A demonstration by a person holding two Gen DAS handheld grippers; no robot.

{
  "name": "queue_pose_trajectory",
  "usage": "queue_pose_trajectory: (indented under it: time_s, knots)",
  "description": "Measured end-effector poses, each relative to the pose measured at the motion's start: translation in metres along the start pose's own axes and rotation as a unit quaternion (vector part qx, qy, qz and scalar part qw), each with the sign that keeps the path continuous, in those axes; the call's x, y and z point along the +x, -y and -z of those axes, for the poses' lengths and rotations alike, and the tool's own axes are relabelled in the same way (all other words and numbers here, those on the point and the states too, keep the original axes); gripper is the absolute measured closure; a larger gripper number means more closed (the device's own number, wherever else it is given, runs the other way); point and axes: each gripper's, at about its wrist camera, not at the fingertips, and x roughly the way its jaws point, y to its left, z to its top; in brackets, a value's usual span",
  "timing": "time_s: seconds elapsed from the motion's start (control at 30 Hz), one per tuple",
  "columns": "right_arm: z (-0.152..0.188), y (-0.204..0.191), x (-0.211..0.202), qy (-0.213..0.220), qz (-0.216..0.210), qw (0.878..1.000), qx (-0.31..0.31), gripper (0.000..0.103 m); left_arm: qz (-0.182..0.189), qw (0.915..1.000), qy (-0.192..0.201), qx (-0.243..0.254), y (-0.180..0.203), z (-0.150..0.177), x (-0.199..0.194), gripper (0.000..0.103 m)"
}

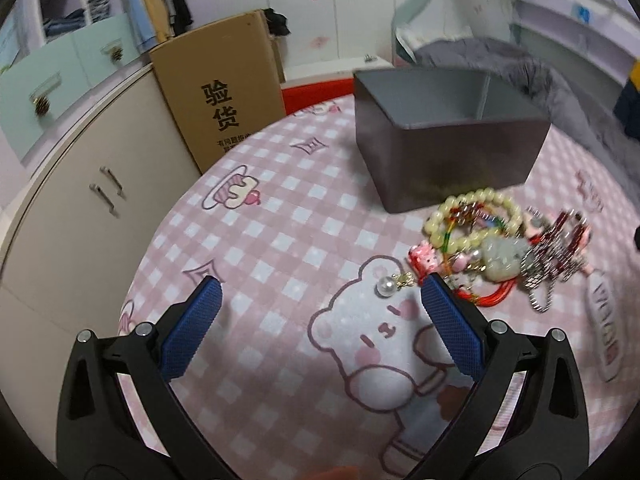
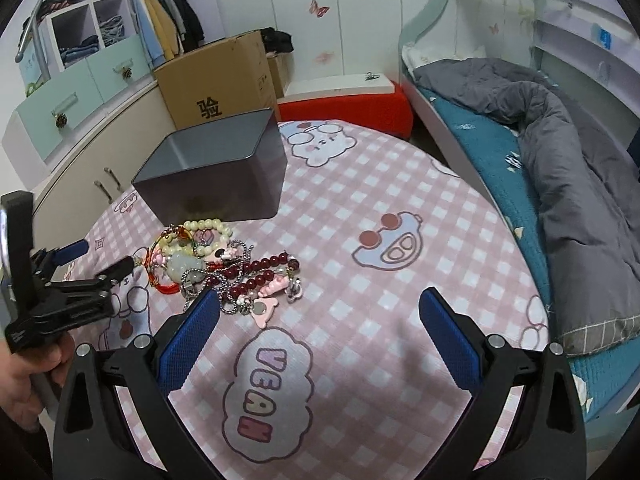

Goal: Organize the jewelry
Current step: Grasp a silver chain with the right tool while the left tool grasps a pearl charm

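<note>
While both grippers, left (image 1: 318, 296) and right (image 2: 319, 307), gape empty | one tangled bead-and-chain jewelry heap (image 2: 224, 264) | one dark grey metal tin (image 2: 216, 172) just beyond | one cardboard box (image 2: 218, 80) far-left

- A tangled heap of jewelry (image 2: 216, 264) lay on the pink checked cloth: a pale cream bead bracelet (image 1: 476, 216), a dark red bead string (image 2: 256, 276), a pale green jade pendant (image 1: 502, 258), silver ball chains and pink charms.
- A single pearl charm (image 1: 384, 287) lay just beside the heap.
- A dark grey open rectangular box (image 2: 216, 168) stood upright just behind it.
</note>
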Motion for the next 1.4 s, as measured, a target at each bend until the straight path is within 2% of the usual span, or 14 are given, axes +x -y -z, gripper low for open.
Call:
queue_pose_trajectory:
  time_s: [0.17, 0.27, 0.33, 0.43, 0.6, 0.7, 0.8, 0.93, 1.07, 1.1, 1.17, 1.27, 1.4]
  knots:
    - [-0.006, -0.004, 0.007, -0.003, -0.006, 1.000, -0.008, 0.008, 0.039, 0.9990, -0.011, 0.018, 0.003, -0.001, 0.010, 0.018]
    - [-0.008, -0.004, 0.010, -0.003, -0.011, 1.000, -0.006, 0.008, 0.088, 0.9959, -0.009, 0.017, 0.003, -0.004, 0.012, 0.046]
    - [-0.008, -0.004, 0.010, -0.003, -0.011, 1.000, -0.005, 0.008, 0.107, 0.9938, -0.003, 0.028, 0.007, -0.004, 0.009, 0.072]
    - [-0.006, -0.004, 0.011, -0.005, -0.015, 1.000, -0.004, 0.008, 0.123, 0.9916, 0.001, 0.038, 0.012, -0.003, 0.007, 0.091]
    - [-0.002, -0.012, 0.013, -0.011, -0.033, 0.999, -0.011, 0.008, 0.143, 0.9896, 0.004, 0.003, 0.001, 0.000, 0.002, 0.091]
    - [-0.002, -0.027, 0.014, -0.013, -0.060, 0.998, -0.026, 0.015, 0.148, 0.9887, 0.010, -0.021, -0.009, 0.001, -0.001, 0.091]
    - [-0.002, -0.050, 0.019, -0.018, -0.094, 0.994, -0.059, 0.027, 0.149, 0.9879, 0.016, -0.040, -0.018, 0.003, -0.007, 0.091]
    - [-0.002, -0.079, 0.029, -0.025, -0.125, 0.986, -0.103, 0.050, 0.151, 0.9869, 0.023, -0.053, -0.025, 0.003, -0.011, 0.091]
    - [-0.003, -0.091, 0.048, -0.037, -0.119, 0.984, -0.129, 0.071, 0.156, 0.9859, 0.024, -0.055, -0.024, 0.006, -0.015, 0.091]
    - [-0.002, -0.094, 0.056, -0.045, -0.109, 0.983, -0.142, 0.074, 0.158, 0.9857, 0.024, -0.055, -0.023, 0.007, -0.015, 0.091]
    - [0.003, -0.100, 0.065, -0.058, -0.090, 0.980, -0.171, 0.088, 0.160, 0.9853, 0.023, -0.055, -0.023, 0.008, -0.016, 0.091]
    - [0.007, -0.101, 0.063, -0.055, -0.095, 0.977, -0.181, 0.088, 0.162, 0.9847, 0.025, -0.058, -0.024, 0.010, -0.017, 0.091]
    - [0.002, -0.085, 0.043, -0.036, -0.129, 0.980, -0.147, 0.088, 0.163, 0.9843, 0.029, -0.062, -0.025, 0.010, -0.021, 0.091]
